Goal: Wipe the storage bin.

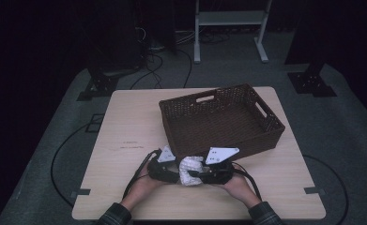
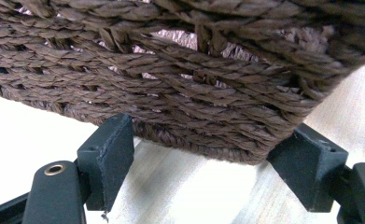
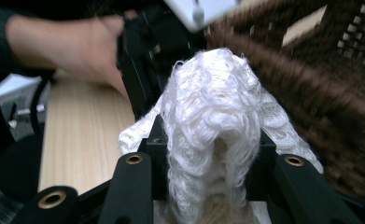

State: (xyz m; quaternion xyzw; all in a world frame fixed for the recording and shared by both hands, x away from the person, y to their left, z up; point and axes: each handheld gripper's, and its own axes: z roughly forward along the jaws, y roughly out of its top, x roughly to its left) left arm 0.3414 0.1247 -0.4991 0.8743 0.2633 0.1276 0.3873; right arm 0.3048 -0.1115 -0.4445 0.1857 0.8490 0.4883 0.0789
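Right gripper view: the right gripper (image 3: pixel 213 186) clamps a white cloth (image 3: pixel 215 121) beside the basket (image 3: pixel 339 107), so lifting it over the rim comes next, I judge, while the left gripper (image 2: pixel 208 172) gapes empty.

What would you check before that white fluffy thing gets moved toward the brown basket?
1. Grip on the white knitted cloth: the right gripper is shut on it, and the cloth bulges out between the jaws. Ok.
2. Loose ends: lacy edges hang out on both sides of the jaws and might snag on the weave. Not ok.
3. Left gripper: jaws apart, nothing between them, right in front of the wicker basket wall. Ok.
4. Room in the basket: its inside looks bare in the high view. Ok.
5. Basket position: flat on the table, just beyond both grippers. Ok.
6. Whether the cloth is clear of the table: cannot tell.
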